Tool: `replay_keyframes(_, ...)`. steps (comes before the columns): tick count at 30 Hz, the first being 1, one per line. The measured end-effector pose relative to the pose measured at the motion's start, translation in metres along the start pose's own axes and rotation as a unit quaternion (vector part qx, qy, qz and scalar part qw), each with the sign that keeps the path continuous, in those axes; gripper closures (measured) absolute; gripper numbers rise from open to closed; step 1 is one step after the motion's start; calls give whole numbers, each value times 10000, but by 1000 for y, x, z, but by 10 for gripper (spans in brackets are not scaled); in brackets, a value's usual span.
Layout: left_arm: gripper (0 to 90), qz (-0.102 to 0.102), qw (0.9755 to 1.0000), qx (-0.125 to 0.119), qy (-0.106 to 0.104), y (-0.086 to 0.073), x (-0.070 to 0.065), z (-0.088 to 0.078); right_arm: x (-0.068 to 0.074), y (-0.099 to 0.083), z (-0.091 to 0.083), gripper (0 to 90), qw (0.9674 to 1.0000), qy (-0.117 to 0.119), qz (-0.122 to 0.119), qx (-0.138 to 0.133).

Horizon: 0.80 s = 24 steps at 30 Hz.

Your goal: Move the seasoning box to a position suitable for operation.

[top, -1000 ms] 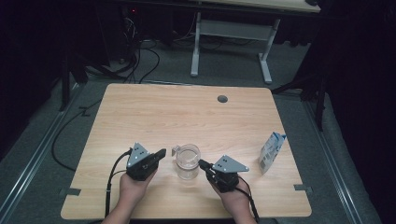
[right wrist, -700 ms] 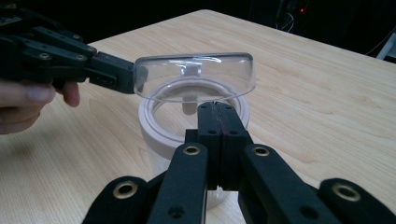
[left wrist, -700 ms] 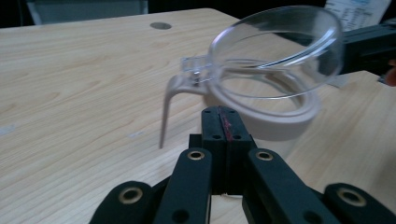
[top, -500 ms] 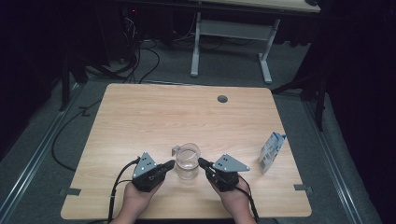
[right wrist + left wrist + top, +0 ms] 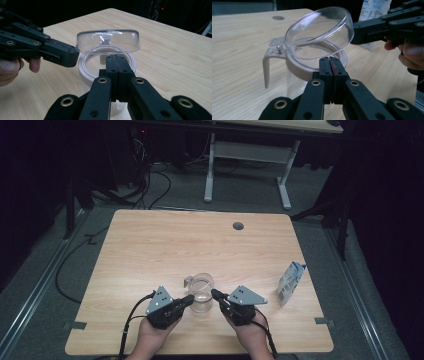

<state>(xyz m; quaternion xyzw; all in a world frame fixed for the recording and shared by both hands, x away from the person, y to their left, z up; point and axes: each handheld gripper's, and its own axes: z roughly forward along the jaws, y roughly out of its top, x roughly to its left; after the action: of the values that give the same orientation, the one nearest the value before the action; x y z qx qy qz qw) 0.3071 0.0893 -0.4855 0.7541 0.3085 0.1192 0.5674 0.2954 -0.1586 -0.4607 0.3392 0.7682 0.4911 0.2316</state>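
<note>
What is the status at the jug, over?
Both grippers shut, holding nothing: left gripper and right gripper flank the clear jug. Hinged lid stands raised. Carton sits off to the right, not in the way.

Looked like lab or office test room: wooden bench on grey carpet, loose cables, second desk frame behind, dark surroundings.

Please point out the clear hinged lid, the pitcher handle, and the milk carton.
clear domed plastic lid [image 5: 319, 31], left gripper view, middle of dome
beige plastic pitcher handle [image 5: 266, 67], left gripper view, vertical grip
white and blue milk carton [image 5: 290, 281], high view, side face
</note>
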Motion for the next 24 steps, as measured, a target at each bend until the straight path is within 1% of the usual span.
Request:
replay_keyframes(4, 890, -49, 10000, -60, 27, 1, 0, 0, 0, -2, 3, 899, 10000, 9, -17, 41)
replay_keyframes(6, 894, -87, 9999, -83, 7, 1, 1, 1, 0, -4, 6, 899, 9999, 40, 14, 100)
replay_keyframes(11, 897, -104, 9999, -135, 32, 2, 2, 0, 3, -7, 11, 899, 9999, 70, -4, 141)
replay_keyframes(15, 898, -185, 9996, -204, 23, 3, 5, -1, 3, -8, 11, 900, 9999, 62, -59, 124)
replay_keyframes(24, 898, -307, 9989, -338, 110, 6, 12, -3, 4, -10, 11, 900, 9999, 49, -82, 76)
